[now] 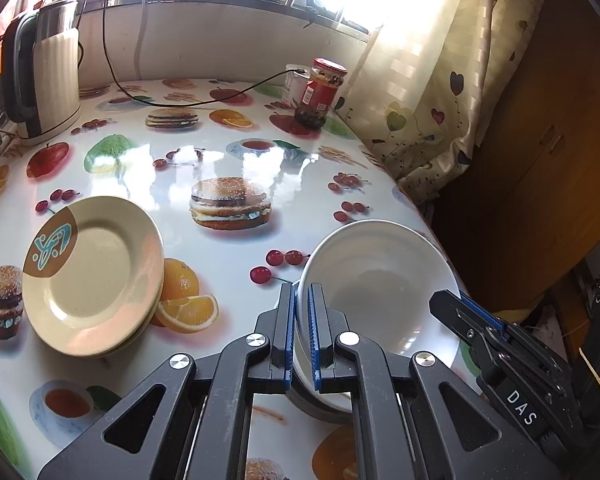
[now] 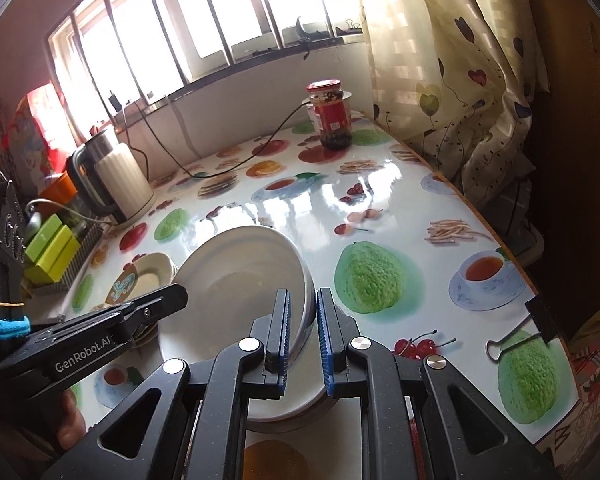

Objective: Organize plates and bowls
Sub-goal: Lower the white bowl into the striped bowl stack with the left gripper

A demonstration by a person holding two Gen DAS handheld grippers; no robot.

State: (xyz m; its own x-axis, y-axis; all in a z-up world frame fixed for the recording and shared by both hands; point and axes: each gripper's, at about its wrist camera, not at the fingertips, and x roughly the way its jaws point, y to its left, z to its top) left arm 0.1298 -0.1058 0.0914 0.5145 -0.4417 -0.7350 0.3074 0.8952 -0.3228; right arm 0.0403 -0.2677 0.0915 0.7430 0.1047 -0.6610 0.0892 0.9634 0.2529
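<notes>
A white bowl (image 1: 380,280) is held tilted over the table, with another white bowl stacked under it. My left gripper (image 1: 302,332) is shut on its left rim. My right gripper (image 2: 303,336) is shut on its right rim; the bowl also shows in the right wrist view (image 2: 236,280). The right gripper also shows in the left wrist view (image 1: 500,344), at the bowl's right side. A stack of cream plates (image 1: 92,276) with a brown and blue mark lies to the left on the table, and shows in the right wrist view (image 2: 144,276).
The table (image 1: 228,152) has a glossy fruit-and-burger cloth. An electric kettle (image 1: 44,68) stands at the back left, its cable running to a red-lidded jar (image 1: 320,92) at the back right. A curtain (image 1: 440,80) hangs at the right edge. A binder clip (image 2: 520,332) lies near the front right.
</notes>
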